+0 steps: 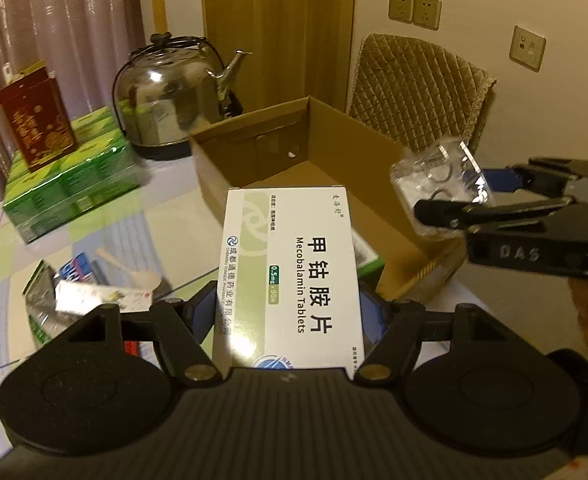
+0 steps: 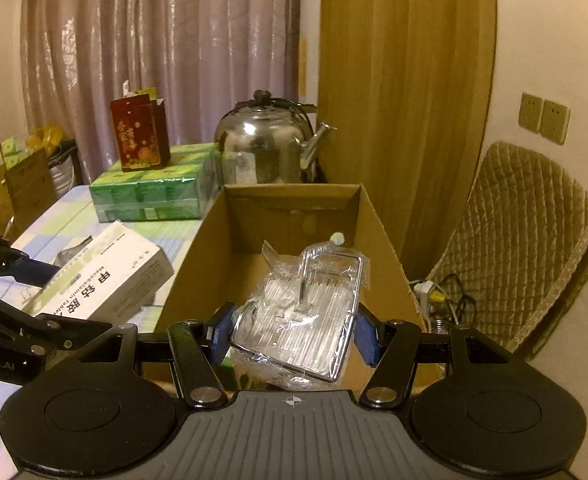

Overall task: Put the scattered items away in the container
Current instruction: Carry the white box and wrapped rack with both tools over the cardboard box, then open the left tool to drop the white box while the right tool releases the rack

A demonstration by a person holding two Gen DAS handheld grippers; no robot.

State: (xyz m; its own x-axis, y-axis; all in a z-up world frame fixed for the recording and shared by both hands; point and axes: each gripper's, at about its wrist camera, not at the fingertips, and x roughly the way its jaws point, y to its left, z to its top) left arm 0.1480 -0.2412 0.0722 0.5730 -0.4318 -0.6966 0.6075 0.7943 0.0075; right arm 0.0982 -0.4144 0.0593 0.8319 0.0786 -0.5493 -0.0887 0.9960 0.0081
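My left gripper (image 1: pixel 289 316) is shut on a white Mecobalamin tablet box (image 1: pixel 289 272) and holds it above the table, just in front of the open cardboard box (image 1: pixel 253 152). The tablet box also shows in the right wrist view (image 2: pixel 105 276), beside the cardboard box (image 2: pixel 209 240). My right gripper (image 2: pixel 294 332) is shut on a clear plastic packet with a shiny metal item (image 2: pixel 306 316) and holds it over the cardboard box's near end. In the left wrist view the packet (image 1: pixel 442 192) hangs over the box's right wall.
A steel kettle (image 1: pixel 169 96) stands behind the cardboard box. A red tin (image 1: pixel 33 116) sits on green packs (image 1: pixel 73 184) at the left. Small packets and a plastic spoon (image 1: pixel 129 272) lie on the tablecloth at the near left. A padded chair (image 1: pixel 418 92) stands at the right.
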